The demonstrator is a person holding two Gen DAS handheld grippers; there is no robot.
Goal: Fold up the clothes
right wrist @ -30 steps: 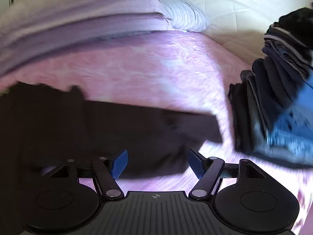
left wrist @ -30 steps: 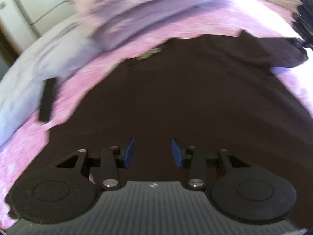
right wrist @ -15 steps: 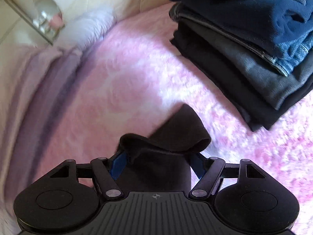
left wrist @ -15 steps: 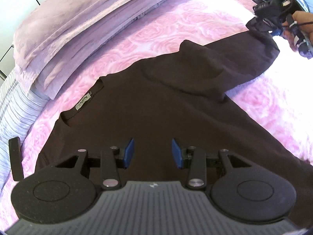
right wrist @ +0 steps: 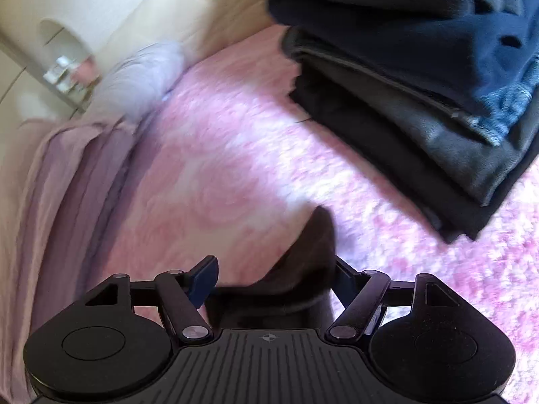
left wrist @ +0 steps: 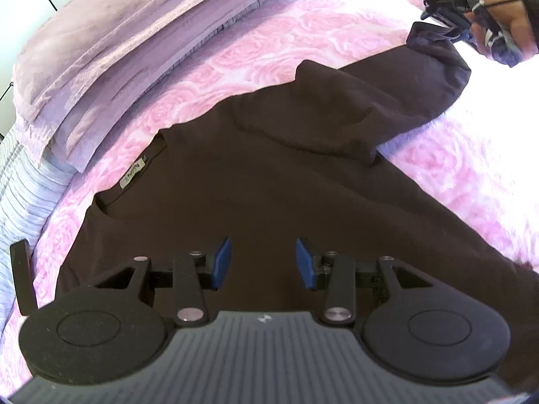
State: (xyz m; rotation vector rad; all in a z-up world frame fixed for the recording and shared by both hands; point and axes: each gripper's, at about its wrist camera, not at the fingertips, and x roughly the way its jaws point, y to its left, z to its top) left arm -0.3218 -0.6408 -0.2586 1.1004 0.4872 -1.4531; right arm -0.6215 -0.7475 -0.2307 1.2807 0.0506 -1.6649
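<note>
A dark brown long-sleeved shirt point(left wrist: 269, 168) lies spread on the pink rose-patterned bedspread point(left wrist: 337, 23), its neck label point(left wrist: 133, 176) at the left. My left gripper point(left wrist: 262, 262) hovers over the shirt's body, open, with nothing between its blue pads. One sleeve point(left wrist: 404, 94) stretches to the far right, where a person's hand point(left wrist: 498, 10) holds my right gripper point(left wrist: 451, 17) at the cuff. In the right wrist view the cuff point(right wrist: 303, 269) sits between the jaws of the right gripper point(right wrist: 273, 279), which are closing around it and still stand wide.
A stack of folded dark and blue clothes point(right wrist: 421, 101) sits on the bed just beyond the cuff. Folded lilac blankets point(left wrist: 134, 50) lie along the far left. A pale pillow point(right wrist: 134, 77) rests by the cream headboard point(right wrist: 202, 0). A flat black bar point(left wrist: 22, 276) lies at the bed's left edge.
Both views swung from a blurred sweep to steady. The right gripper rolled, came to the sleeve end, and the cuff now lies between its jaws. The left gripper settled over the shirt's body.
</note>
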